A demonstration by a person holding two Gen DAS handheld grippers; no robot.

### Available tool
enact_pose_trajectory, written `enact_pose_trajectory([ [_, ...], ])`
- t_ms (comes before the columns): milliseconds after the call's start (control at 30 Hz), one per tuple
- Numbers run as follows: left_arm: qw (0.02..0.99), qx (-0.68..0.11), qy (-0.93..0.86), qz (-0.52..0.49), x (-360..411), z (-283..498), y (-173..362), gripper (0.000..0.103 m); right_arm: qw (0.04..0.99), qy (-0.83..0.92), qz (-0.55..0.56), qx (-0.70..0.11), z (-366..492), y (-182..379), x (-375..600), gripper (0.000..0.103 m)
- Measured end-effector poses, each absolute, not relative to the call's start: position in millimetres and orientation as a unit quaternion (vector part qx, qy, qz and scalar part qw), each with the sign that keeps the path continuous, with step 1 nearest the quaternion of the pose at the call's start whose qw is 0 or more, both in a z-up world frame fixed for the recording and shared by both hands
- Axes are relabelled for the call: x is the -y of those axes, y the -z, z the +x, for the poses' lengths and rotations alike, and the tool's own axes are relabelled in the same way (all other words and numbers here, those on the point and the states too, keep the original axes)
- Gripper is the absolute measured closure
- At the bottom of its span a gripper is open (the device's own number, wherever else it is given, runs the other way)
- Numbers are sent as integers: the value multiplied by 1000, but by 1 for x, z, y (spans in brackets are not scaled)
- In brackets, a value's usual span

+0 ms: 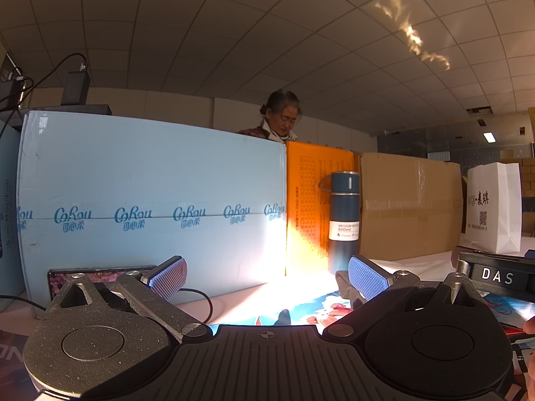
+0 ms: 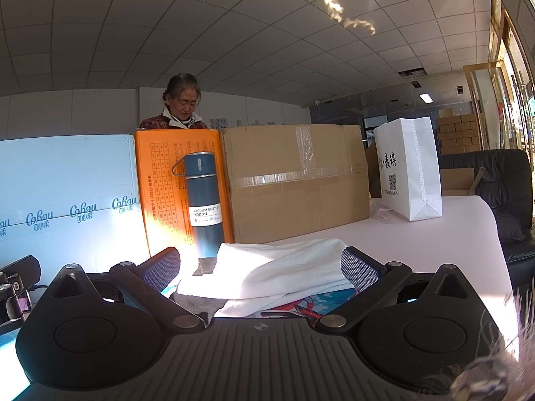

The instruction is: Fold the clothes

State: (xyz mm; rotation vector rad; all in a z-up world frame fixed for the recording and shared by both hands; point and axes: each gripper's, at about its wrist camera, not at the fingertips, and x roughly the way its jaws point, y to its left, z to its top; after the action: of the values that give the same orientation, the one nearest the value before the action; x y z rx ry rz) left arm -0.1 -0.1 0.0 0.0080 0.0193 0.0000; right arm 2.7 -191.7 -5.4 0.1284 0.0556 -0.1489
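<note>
A white garment (image 2: 281,267) lies bunched and partly folded on the table, on top of a cloth with a blue, white and red print (image 2: 329,295). My right gripper (image 2: 260,269) is open, its blue-padded fingers (image 2: 359,269) on either side of the white bundle, holding nothing. In the left wrist view the printed cloth (image 1: 301,307) lies flat in bright sun below my left gripper (image 1: 267,279), which is open and empty just above it. The other gripper's body (image 1: 495,275) shows at the right edge.
A wall of boxes stands behind: a pale blue one (image 1: 150,200), an orange one (image 2: 177,180) and a brown carton (image 2: 294,180). A blue vacuum bottle (image 2: 204,204) stands in front. A white paper bag (image 2: 409,170) stands right. A phone (image 1: 97,275) and cable lie left.
</note>
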Motion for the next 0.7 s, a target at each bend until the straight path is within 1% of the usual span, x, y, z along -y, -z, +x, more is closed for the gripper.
enact_pose_trajectory([
  [700,1000,-9,0,4,-2,0,-1,0,995,74,64,-29,3,5,191,0],
])
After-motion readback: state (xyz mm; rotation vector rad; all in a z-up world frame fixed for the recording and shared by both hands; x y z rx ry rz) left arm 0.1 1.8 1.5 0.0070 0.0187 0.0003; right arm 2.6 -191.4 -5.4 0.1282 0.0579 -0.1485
